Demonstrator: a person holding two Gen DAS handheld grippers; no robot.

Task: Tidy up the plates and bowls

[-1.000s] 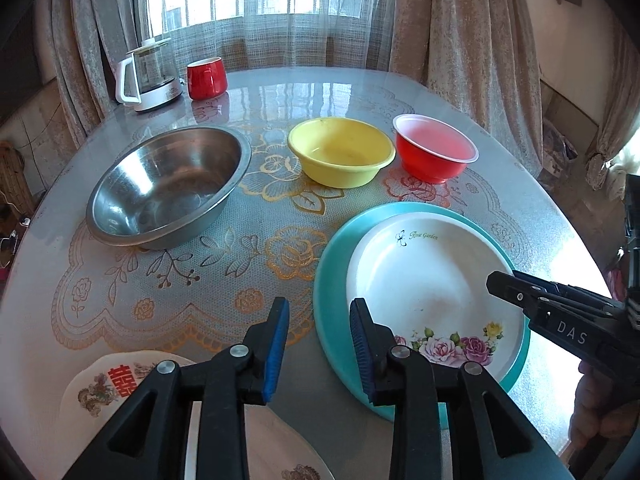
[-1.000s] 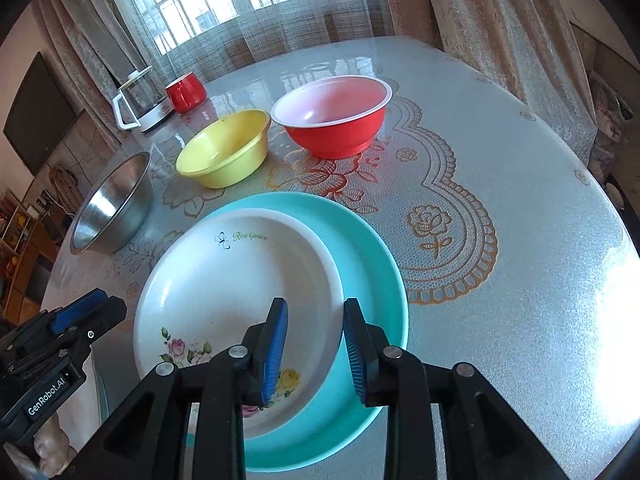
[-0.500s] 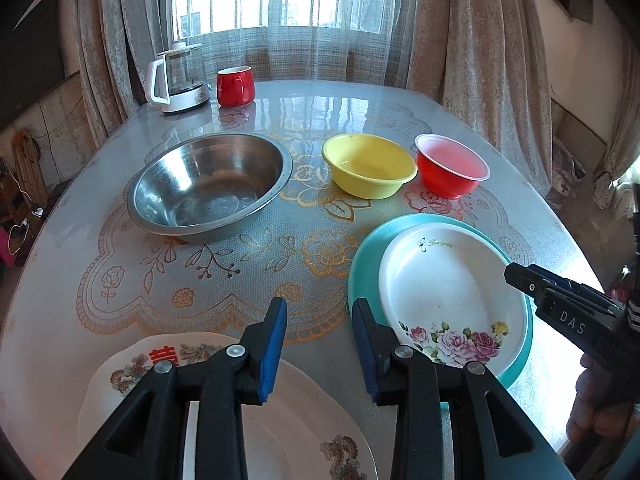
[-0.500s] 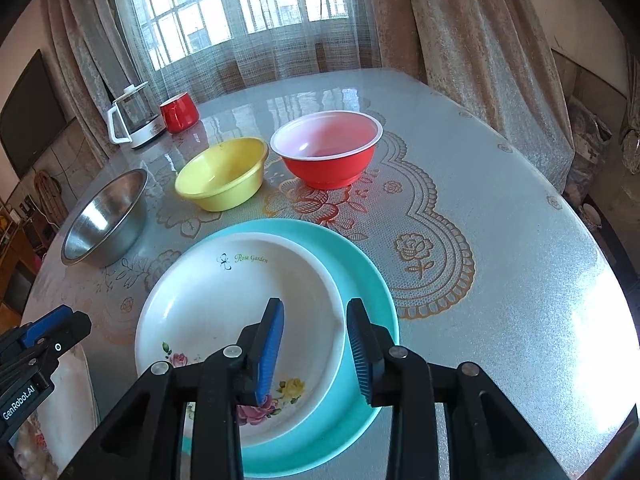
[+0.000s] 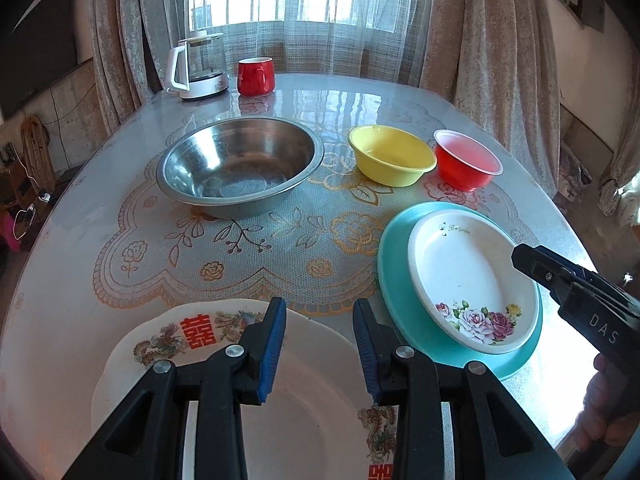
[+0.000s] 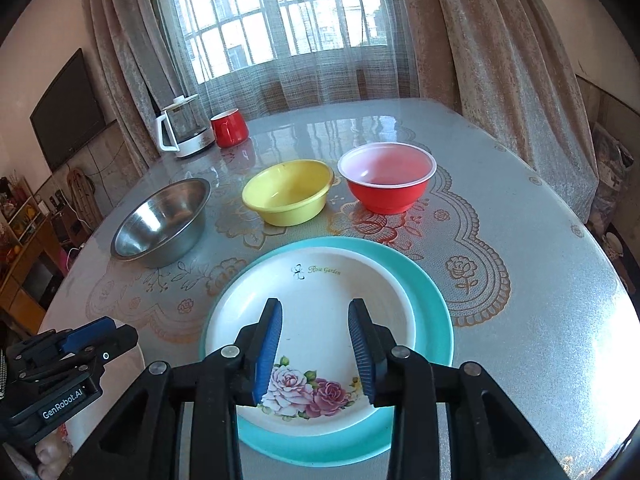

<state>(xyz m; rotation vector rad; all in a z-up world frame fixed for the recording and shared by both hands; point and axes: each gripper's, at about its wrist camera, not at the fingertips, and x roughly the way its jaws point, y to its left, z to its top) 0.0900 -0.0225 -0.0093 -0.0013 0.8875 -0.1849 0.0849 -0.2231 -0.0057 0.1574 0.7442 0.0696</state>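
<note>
Both wrist views look steeply down, close – share table (image 5: 100,216) (image 6: 540,280).

A glass kettle (image 5: 199,66) stands beside a red mug (image 5: 255,76), perhaps touching.

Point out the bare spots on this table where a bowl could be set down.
Bare: the right side of the table, beside the teal plate and red bowl; the middle, between the steel bowl, teal plate and near plate; the far end behind the bowls. Crowded: the row from steel bowl through yellow bowl to red bowl.
</note>
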